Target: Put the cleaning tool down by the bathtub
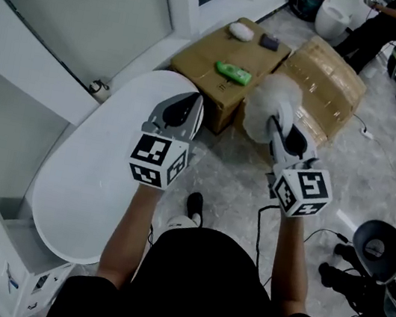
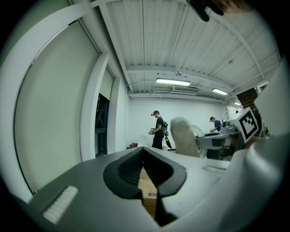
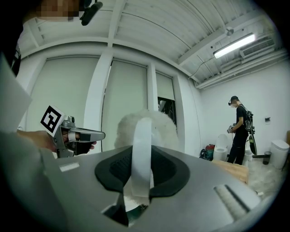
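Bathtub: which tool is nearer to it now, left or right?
Left. The left tool sits over the bathtub's end rim; the right tool, clamped on the duster, is off to the side, over the floor by the boxes.

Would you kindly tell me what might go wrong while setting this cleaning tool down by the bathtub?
The right gripper holds the cleaning tool only by its thin handle, with the fluffy head well past the jaws, so it might pivot or slip. Cardboard boxes crowd the bathtub's end and a cable trails on the floor; it could snag.
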Tool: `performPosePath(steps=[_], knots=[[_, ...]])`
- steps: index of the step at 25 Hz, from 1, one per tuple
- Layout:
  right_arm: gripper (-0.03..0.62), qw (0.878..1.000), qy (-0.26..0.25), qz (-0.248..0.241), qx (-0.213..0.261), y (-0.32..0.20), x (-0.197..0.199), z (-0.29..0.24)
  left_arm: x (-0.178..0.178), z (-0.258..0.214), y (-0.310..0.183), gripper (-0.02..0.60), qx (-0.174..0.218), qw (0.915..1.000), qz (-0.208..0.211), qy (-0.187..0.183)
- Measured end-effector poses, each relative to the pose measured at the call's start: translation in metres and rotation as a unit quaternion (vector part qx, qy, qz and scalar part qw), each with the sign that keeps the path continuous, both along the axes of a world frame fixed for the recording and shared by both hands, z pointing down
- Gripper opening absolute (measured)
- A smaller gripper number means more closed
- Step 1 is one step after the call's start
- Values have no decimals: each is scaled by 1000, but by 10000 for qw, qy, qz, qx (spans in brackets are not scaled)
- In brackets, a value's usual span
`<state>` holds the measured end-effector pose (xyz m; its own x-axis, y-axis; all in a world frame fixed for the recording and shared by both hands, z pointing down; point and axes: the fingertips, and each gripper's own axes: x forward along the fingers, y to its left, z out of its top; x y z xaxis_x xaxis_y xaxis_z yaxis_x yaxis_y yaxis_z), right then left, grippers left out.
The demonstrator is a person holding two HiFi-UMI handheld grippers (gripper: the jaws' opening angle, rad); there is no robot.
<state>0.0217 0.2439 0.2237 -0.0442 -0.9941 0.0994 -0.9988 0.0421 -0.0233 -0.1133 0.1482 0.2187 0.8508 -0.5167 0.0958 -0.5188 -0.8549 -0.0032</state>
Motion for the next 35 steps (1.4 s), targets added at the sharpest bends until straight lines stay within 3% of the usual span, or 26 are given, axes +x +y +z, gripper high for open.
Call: performPosePath(steps=[14,23,35], knots=[[94,9998,96,36,-166,-98,-9,4,-15,9,-100,0,-99,9999,68,-116],[94,9990,-83,-111,-434,-127,-6,31,-5,27,-123,0,-294,9993,4,-217],[94,9954,-223,-755,-544,-197,46,52,33,39,-173,0,-339,9965,-676,-368]])
